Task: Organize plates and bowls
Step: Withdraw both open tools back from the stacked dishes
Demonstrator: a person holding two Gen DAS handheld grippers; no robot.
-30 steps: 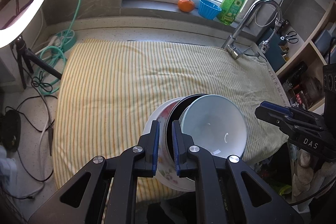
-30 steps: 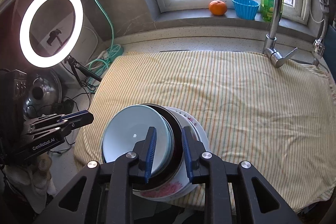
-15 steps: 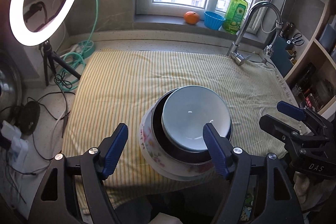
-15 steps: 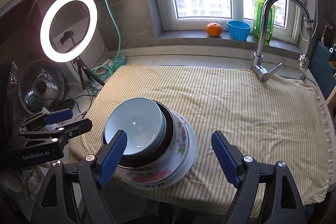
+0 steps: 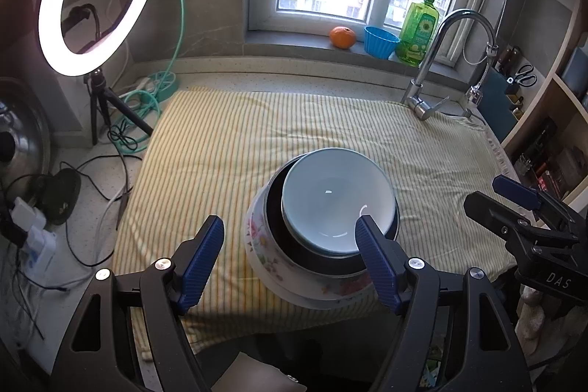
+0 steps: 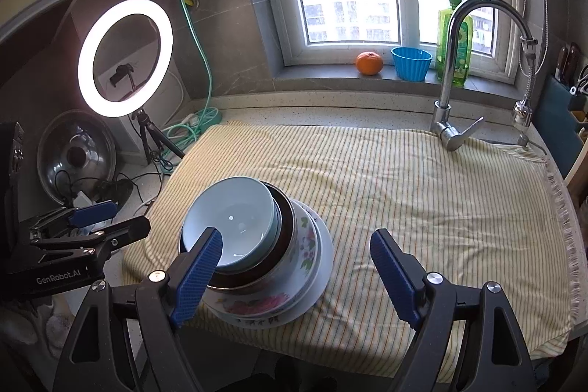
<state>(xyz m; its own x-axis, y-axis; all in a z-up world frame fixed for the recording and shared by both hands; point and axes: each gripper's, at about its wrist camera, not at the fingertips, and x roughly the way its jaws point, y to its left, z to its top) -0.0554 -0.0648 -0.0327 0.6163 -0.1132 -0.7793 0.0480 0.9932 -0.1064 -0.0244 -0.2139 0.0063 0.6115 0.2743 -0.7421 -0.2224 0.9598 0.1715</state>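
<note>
- Near the front edge of the striped cloth (image 6: 422, 193) stands one stack: pale bowl (image 5: 336, 199) nested in a dark bowl (image 6: 284, 226), on floral plates (image 6: 305, 267).
- Nothing else loose shows on the cloth, so the sorting looks done (or nearly).
- Left gripper (image 5: 288, 258) and right gripper (image 6: 294, 267) are both spread wide, gripping nothing, hovering just short of the stack.
- The plates sit close to the cloth's front edge; a nudge could tip them.
- Open room lies behind, toward the faucet (image 6: 452, 120).
</note>
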